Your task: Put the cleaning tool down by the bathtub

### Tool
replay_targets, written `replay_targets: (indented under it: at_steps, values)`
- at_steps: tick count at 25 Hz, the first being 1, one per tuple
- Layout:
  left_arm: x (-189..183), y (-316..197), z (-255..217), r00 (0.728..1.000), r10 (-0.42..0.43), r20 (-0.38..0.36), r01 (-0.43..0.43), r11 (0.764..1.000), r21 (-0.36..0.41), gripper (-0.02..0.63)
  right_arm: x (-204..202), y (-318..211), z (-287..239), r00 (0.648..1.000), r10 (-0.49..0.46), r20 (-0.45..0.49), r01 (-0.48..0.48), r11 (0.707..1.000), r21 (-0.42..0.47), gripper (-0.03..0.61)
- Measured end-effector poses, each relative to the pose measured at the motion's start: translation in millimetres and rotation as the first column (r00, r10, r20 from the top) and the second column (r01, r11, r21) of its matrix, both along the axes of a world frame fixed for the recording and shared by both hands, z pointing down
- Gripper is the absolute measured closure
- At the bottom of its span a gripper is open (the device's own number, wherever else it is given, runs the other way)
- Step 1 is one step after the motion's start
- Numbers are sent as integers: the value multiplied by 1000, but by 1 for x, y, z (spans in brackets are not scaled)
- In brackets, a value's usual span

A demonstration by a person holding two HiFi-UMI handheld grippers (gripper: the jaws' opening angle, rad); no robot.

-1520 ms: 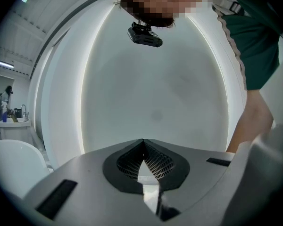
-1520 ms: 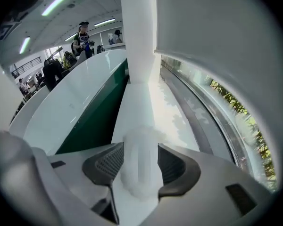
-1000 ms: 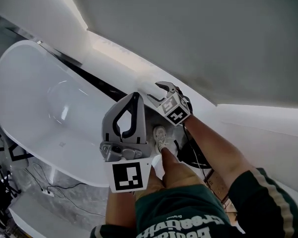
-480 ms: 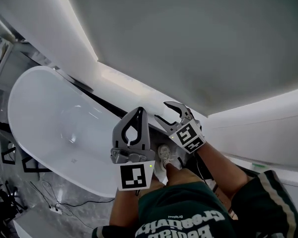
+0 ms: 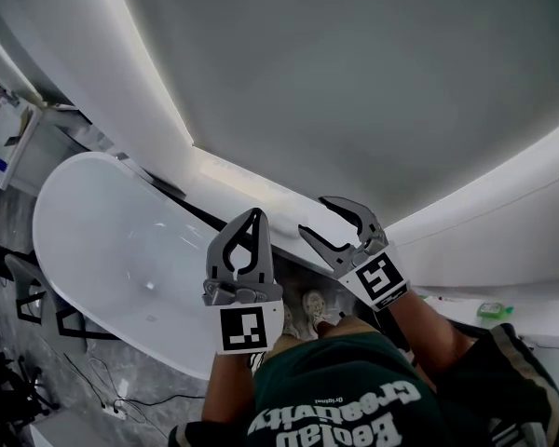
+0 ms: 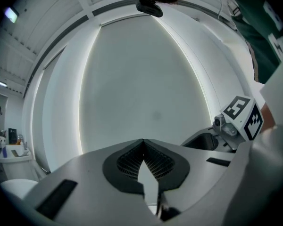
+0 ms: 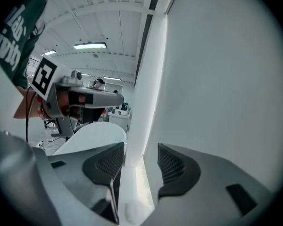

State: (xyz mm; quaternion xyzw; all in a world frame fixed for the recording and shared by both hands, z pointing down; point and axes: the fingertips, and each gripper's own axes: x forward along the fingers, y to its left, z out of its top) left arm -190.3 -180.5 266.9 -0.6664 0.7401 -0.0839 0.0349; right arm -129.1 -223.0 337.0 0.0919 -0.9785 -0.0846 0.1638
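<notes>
On the white ledge [image 5: 540,310] at the person's right lies a small green thing [image 5: 489,310]; I cannot tell if it is the cleaning tool. The white bathtub [image 5: 102,250] sits well apart, down on the left. The left gripper [image 5: 252,214] has its tips pressed together, with nothing in them. The right gripper [image 5: 313,216] is spread wide and holds nothing. Both point up at the grey wall [image 5: 354,82].

The bathtub [image 5: 112,250] lies at left, along the wall [image 5: 354,82] behind it. The left gripper [image 5: 254,214] hangs by the bathtub's right end, with the right gripper [image 5: 313,215] just beside it, further right.
</notes>
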Motion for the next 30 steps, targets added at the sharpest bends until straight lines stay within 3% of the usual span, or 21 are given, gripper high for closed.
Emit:
replay_targets:
  at_steps: [7, 12, 15, 30]
  values:
    - [2, 2, -24, 1000, 9, 18, -9, 1000, 17, 607, -2, 12, -76, 984, -46, 172, 33, 996, 78, 349]
    - [12, 4, -48, 999, 29, 15, -30, 998, 46, 607, 5, 22, -111, 969, -70, 235, 40, 991, 130, 350]
    - [13, 5, -57, 999, 35, -1, -35, 998, 60, 607, 6, 22, -116, 962, -77, 263, 50, 993, 107, 366]
    - [17, 5, -70, 996, 82, 40, -84, 994, 67, 607, 9, 28, -141, 930, -86, 357, 54, 994, 100, 554]
